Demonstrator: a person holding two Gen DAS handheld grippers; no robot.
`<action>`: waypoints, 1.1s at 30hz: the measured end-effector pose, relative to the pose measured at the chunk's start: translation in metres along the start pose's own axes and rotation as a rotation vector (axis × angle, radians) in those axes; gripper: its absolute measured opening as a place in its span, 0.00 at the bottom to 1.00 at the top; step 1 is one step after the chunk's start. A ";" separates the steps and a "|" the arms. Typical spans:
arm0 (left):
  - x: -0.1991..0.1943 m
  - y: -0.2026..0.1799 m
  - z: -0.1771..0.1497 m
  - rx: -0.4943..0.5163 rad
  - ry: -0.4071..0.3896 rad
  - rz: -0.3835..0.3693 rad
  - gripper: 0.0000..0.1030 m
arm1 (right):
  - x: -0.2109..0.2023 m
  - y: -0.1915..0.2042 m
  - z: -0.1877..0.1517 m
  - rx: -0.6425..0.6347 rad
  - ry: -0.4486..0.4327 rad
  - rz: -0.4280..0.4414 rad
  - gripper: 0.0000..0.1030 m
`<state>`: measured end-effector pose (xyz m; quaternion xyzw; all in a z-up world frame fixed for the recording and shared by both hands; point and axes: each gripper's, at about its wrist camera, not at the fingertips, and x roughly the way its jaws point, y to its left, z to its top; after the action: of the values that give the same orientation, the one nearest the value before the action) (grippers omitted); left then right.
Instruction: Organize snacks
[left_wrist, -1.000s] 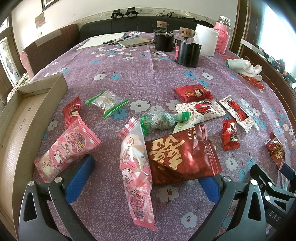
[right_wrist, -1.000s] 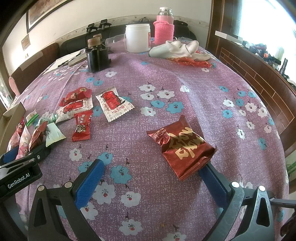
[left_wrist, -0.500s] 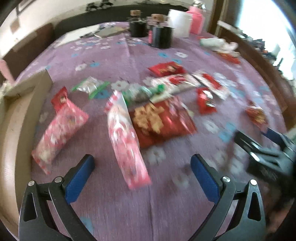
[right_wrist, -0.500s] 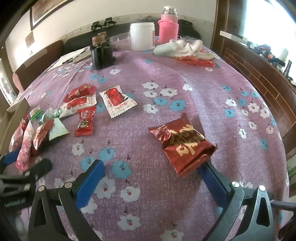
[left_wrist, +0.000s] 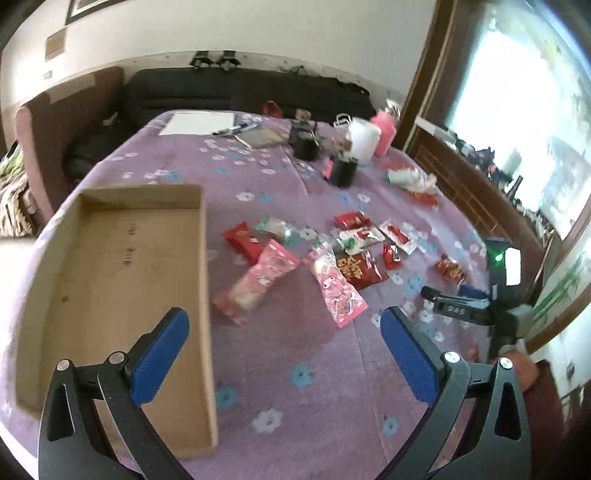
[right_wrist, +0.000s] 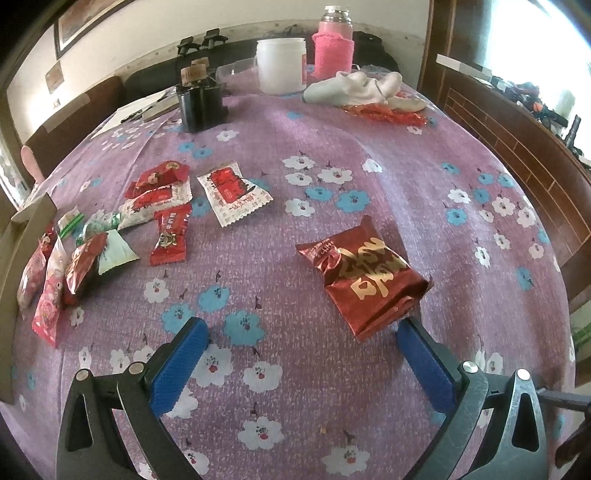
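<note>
The left gripper is held above the tabletop with its fingers spread wide and nothing between them; the left finger is seen over the shallow cardboard box, the right finger over bare cloth. The right gripper is likewise spread wide and empty; a dark red snack packet lies flat just ahead of its right finger. The remaining snacks, including two pink packets, are scattered beside the box.
</note>
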<state>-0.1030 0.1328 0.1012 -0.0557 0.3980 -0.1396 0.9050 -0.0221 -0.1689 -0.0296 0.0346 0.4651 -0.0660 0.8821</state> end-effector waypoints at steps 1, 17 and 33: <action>-0.008 0.003 -0.002 -0.007 -0.014 -0.004 1.00 | -0.001 0.001 -0.001 0.014 0.003 -0.009 1.00; -0.219 -0.038 0.069 0.073 -0.544 0.066 1.00 | -0.223 0.011 0.015 0.012 -0.497 0.058 0.92; -0.136 -0.005 0.145 0.039 -0.239 0.012 1.00 | -0.279 0.052 0.099 -0.131 -0.420 0.202 1.00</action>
<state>-0.0848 0.1670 0.2959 -0.0519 0.2848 -0.1345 0.9477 -0.0898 -0.1065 0.2567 0.0091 0.2688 0.0471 0.9620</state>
